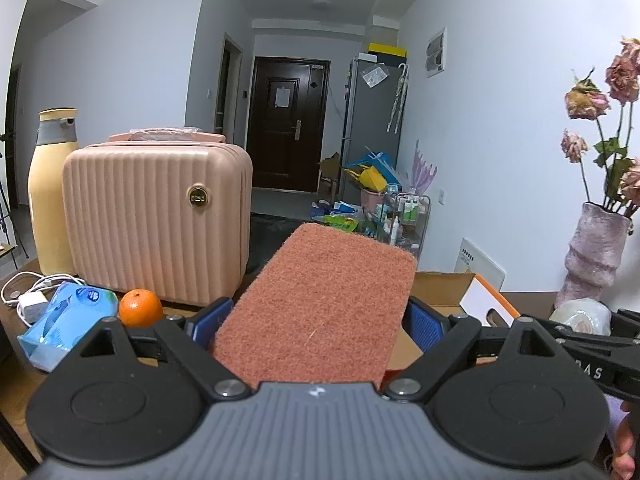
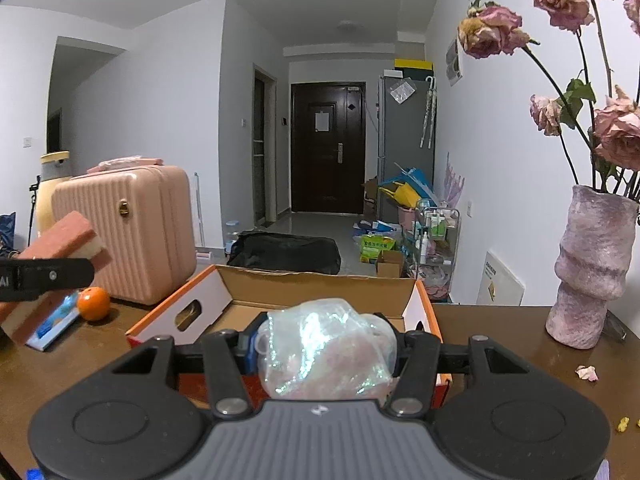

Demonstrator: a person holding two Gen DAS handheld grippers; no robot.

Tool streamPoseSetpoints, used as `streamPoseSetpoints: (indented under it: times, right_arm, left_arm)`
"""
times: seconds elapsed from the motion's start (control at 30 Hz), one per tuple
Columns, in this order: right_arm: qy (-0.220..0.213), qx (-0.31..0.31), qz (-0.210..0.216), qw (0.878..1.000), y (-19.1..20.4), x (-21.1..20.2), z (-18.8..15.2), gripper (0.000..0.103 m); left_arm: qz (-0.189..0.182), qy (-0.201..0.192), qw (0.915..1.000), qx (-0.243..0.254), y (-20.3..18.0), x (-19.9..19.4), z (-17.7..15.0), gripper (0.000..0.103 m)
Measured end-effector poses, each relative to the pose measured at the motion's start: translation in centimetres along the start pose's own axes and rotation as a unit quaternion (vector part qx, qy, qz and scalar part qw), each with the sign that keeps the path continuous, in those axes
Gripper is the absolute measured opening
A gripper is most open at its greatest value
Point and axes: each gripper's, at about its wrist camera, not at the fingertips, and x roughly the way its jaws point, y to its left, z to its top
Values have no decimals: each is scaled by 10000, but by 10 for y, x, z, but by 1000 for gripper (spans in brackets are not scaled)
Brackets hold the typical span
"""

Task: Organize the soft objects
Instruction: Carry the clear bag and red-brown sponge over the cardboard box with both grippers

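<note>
Sponge clamped lengthwise in wide-set left tongs, raised left of the open cardboard box | wrapped soft bundle squeezed in half-closed right tongs, just before the box's near wall; right hand nearer | drop lies ahead on tabletop

Sponge: we see a thick rectangular pad, rust-red scouring faces with a pale yellow core, held off the table and tilted up.

Pouch: we see a soft, crinkled clear bag with a shimmer, pinkish inside, raised above the box's near edge.

Box: we see open cardboard, orange outside, flaps up, on the brown table.
</note>
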Motion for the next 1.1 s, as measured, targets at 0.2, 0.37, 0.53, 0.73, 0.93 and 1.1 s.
streamPoseSetpoints:
  times: [0.2, 0.37, 0.53, 0.73, 0.93, 1.1]
  right_arm:
    - [64, 63, -12, 10000, -4, 24, 12, 54]
    - [234, -3, -93, 9997, -6, 49, 20, 55]
    - [487, -67, -168, 9986, -9, 75, 31, 55]
    - [850, -135, -278, 9959, -11, 111, 34, 55]
    - [1038, -58, -249, 9943, -9, 144, 16, 54]
    - [1072, 1, -265, 9939, -8, 155, 4, 54]
  left_arm:
    - [2, 80, 10000, -12, -3, 28, 7, 91]
    - [16, 161, 9999, -59, -7, 55, 15, 91]
    - [88, 206, 9997, -53, -10, 83, 25, 91]
    - [238, 416, 9988, 110, -16, 125, 27, 91]
    - [428, 580, 9971, 238, -20, 155, 12, 91]
    - [598, 701, 9946, 476, -27, 166, 0, 91]
